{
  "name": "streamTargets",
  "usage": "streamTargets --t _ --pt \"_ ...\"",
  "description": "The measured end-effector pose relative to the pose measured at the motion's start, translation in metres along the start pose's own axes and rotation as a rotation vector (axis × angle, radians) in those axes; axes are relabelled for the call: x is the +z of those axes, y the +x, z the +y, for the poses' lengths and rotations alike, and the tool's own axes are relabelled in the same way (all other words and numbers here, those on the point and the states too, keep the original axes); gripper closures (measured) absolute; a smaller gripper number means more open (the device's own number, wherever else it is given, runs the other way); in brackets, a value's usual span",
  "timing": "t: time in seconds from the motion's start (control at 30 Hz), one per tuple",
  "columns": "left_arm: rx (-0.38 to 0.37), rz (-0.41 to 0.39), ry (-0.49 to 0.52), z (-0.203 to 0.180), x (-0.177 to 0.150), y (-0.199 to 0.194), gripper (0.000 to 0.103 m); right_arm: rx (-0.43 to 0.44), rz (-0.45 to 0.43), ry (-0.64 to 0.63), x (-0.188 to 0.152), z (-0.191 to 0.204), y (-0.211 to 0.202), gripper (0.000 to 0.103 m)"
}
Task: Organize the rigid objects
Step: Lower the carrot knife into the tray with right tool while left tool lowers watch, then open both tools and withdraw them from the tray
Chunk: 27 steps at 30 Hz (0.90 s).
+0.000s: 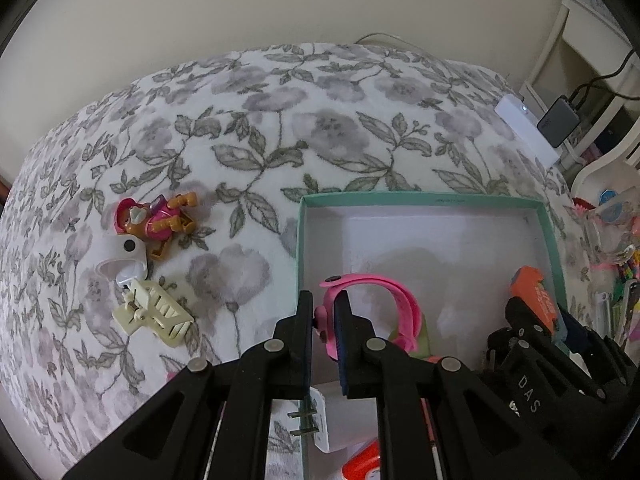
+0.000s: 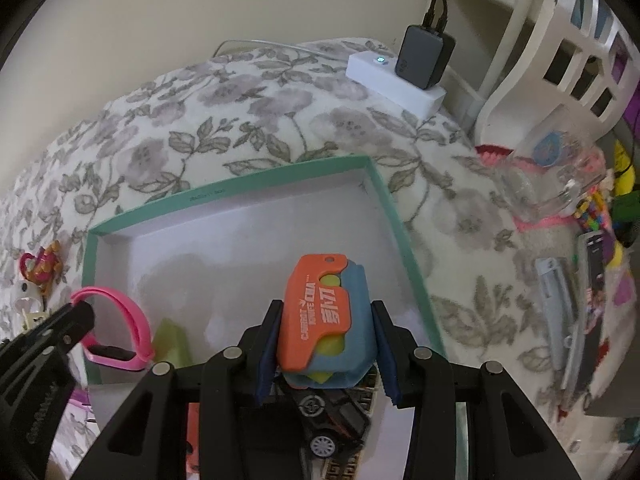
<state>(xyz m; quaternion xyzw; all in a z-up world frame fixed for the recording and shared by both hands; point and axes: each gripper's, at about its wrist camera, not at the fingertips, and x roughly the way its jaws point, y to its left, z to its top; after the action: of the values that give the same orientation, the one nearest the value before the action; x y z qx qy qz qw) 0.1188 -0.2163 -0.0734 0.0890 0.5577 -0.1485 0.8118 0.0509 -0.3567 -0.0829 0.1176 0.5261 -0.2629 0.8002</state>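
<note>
My right gripper [image 2: 326, 354] clamps the orange-and-blue toy knife [image 2: 326, 320], long axis pointing away over the teal box [image 2: 404, 240], while my left gripper [image 1: 324, 320] pinches the pink watch band [image 1: 394, 312] inside it, on a floral blanket [image 1: 248, 128] by a beige wall [image 1: 280, 0].

The black left gripper [image 1: 323, 316] is pinching a bright pink rubber watch band [image 1: 384, 308] between its two fingers, over a shallow white box with a green rim [image 1: 420, 199]. The box is sitting on a fuzzy white blanket with grey flowers [image 1: 260, 128]. Out on the blanket, a small brown and pink toy puppy [image 1: 158, 222], a white plastic cap [image 1: 122, 258] and a cream hair claw clip [image 1: 154, 312] are lying close together. The other black gripper [image 1: 532, 320] is holding an orange plastic toy [image 1: 536, 292] at the box's right side.
</note>
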Motion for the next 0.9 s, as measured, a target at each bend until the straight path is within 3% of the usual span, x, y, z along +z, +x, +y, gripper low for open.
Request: streamTargets --t 0.4,0.67,0.7,0.83,0.9 --pt "-0.021 -0.041 -0.027 0.005 0.010 -0.025 0.088 -0.004 -0.090 0.001 0.013 0.000 -0.036 0.048" --pt "-0.065 -0.070 -0.044 0.007 0.015 -0.042 0.088 -0.007 -0.113 0.016 0.015 -0.002 -0.045 0.037" --pt "-0.075 -0.071 -0.049 0.008 0.016 -0.044 0.085 -0.008 -0.113 0.019 0.015 -0.002 -0.045 0.034" --pt "-0.117 -0.078 -0.069 0.012 0.018 -0.049 0.055 -0.008 -0.110 0.017 0.015 -0.002 -0.044 0.032" --pt "-0.119 -0.086 -0.076 0.015 0.020 -0.053 0.051 -0.006 -0.110 0.018 0.015 -0.002 -0.044 0.030"
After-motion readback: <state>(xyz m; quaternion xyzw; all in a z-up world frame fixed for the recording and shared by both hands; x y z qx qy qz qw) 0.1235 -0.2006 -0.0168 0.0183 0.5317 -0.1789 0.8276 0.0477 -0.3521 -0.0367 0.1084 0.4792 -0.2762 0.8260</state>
